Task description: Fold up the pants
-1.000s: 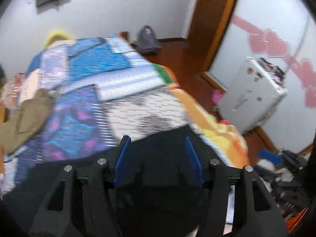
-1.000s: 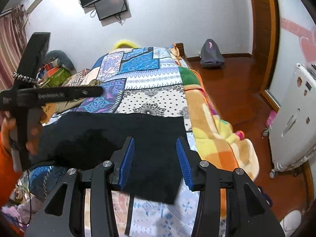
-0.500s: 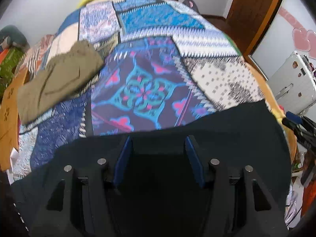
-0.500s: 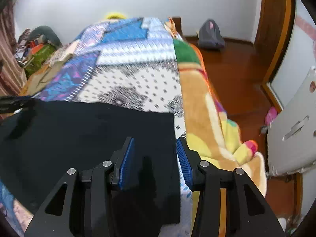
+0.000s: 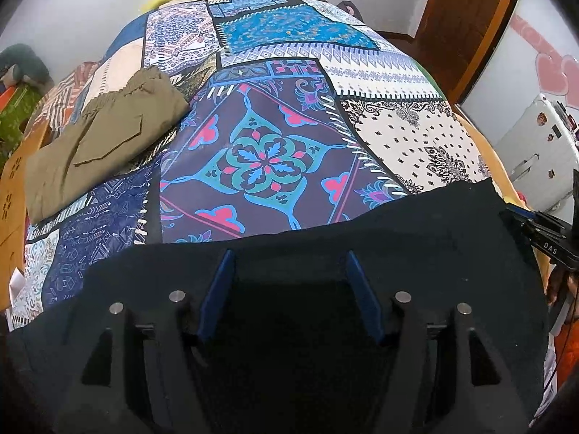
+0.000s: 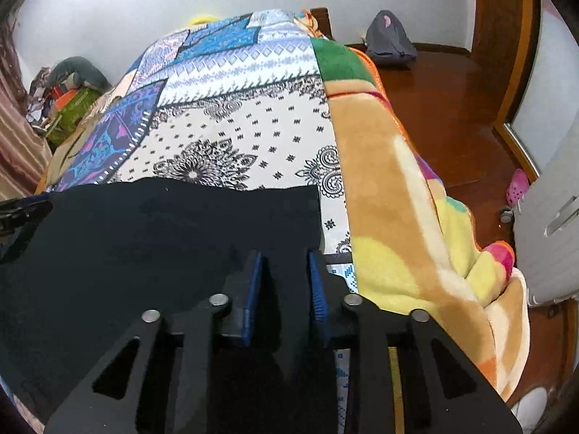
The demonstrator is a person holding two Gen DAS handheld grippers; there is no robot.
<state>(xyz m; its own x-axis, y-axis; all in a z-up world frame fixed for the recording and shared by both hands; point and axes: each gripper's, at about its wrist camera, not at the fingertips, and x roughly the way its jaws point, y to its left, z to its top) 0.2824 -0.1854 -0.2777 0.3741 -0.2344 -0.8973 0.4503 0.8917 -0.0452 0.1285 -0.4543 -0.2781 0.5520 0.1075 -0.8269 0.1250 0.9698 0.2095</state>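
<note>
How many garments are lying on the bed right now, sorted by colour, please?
Black pants: 1
Olive-green shorts: 1
Total: 2 garments on the patchwork bedspread

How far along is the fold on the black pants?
Done: the olive pants lie folded at the quilt's far left. In hand: the black pants lie spread flat across the near edge; the right gripper, jaws just closing, straddles their right edge, and the left gripper, jaws just widening, is open above the cloth. Left: every fold; none shows yet.
</note>
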